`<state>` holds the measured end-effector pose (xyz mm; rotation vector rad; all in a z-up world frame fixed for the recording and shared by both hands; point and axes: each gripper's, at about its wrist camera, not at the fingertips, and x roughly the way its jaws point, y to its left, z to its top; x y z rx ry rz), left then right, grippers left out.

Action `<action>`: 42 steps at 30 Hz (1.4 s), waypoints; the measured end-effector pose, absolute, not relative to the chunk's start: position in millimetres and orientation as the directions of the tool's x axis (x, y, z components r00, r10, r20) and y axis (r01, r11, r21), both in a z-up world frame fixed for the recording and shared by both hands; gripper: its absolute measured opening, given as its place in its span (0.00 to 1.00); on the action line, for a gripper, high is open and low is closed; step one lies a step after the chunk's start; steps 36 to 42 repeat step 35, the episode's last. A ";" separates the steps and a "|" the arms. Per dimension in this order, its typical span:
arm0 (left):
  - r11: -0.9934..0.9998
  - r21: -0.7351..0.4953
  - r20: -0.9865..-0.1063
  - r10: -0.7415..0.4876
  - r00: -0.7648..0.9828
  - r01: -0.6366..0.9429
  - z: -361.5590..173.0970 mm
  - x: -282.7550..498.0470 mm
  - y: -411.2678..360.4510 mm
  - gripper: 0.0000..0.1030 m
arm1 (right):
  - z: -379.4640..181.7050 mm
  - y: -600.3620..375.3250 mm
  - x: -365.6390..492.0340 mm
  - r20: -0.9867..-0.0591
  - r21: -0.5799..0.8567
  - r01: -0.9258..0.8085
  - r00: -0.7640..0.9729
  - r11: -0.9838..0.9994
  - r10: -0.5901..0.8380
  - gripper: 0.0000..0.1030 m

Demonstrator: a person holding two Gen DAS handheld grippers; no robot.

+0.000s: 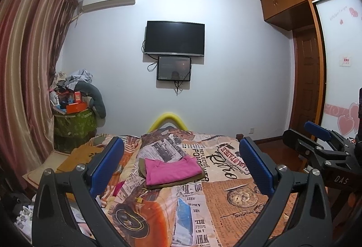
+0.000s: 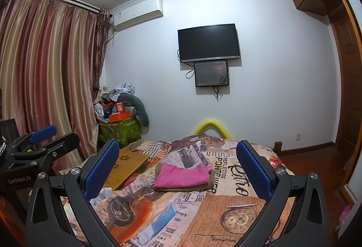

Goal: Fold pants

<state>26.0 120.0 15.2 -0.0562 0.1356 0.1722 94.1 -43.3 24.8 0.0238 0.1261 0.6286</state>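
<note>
Folded pink pants (image 1: 172, 170) lie on top of a folded olive-brown garment (image 1: 194, 180) in the middle of the bed. They also show in the right wrist view (image 2: 183, 175), with the olive garment (image 2: 208, 185) under them. My left gripper (image 1: 181, 167) is open and empty, held above the near part of the bed, apart from the stack. My right gripper (image 2: 178, 170) is open and empty too, beside the left one; it also shows at the right edge of the left wrist view (image 1: 321, 133). The left gripper shows at the left edge of the right wrist view (image 2: 45, 133).
The bed has a newspaper-print quilt (image 1: 237, 201). A flat brown board (image 2: 126, 163) lies on its far left side. A green bin piled with clutter (image 1: 74, 120) stands by the striped curtain (image 1: 29, 65). A TV (image 1: 174, 38) hangs on the far wall. A wardrobe (image 1: 307, 79) is at right.
</note>
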 end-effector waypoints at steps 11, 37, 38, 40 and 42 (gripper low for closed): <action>0.987 -0.053 -0.148 0.145 0.978 -0.154 14.5 28.3 120.6 1.00 | 24.6 -43.6 95.0 -0.111 0.065 -0.585 0.801 0.809 0.588 1.00; 0.985 -0.068 -0.189 0.142 0.972 -0.157 6.3 37.3 124.6 1.00 | 19.0 -40.6 99.5 -0.134 0.084 -0.581 0.798 0.810 0.587 1.00; 0.985 -0.068 -0.189 0.142 0.972 -0.157 6.3 37.3 124.6 1.00 | 19.0 -40.6 99.5 -0.134 0.084 -0.581 0.798 0.810 0.587 1.00; 0.985 -0.068 -0.189 0.142 0.972 -0.157 6.3 37.3 124.6 1.00 | 19.0 -40.6 99.5 -0.134 0.084 -0.581 0.798 0.810 0.587 1.00; 0.985 -0.068 -0.189 0.142 0.972 -0.157 6.3 37.3 124.6 1.00 | 19.0 -40.6 99.5 -0.134 0.084 -0.581 0.798 0.810 0.587 1.00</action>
